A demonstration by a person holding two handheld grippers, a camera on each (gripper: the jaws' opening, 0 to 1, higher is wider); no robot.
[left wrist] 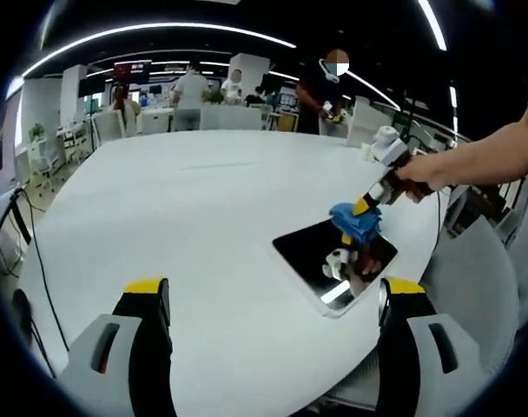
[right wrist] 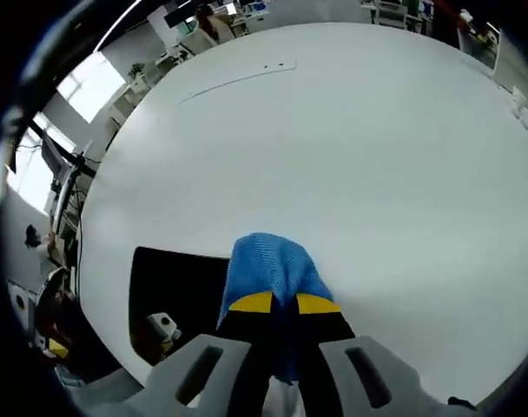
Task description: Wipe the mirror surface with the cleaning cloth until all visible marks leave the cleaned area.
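On the dark mirror (left wrist: 320, 256), bunched blue cloth (left wrist: 355, 221).

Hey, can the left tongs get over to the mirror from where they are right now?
Probably yes. The left tongs stand open above bare table, with nothing between them and the mirror. But the right tongs press the blue cloth onto its far side, so only the near edge is free.

The left gripper view looks level across the white counter (left wrist: 203, 217) from its near edge, toward the office beyond. The right gripper view hangs close above, angled steeply down. Both share the mirror (left wrist: 320, 248) (right wrist: 177, 295), blue cleaning cloth (left wrist: 355, 221) (right wrist: 268, 269) and counter (right wrist: 333, 130).
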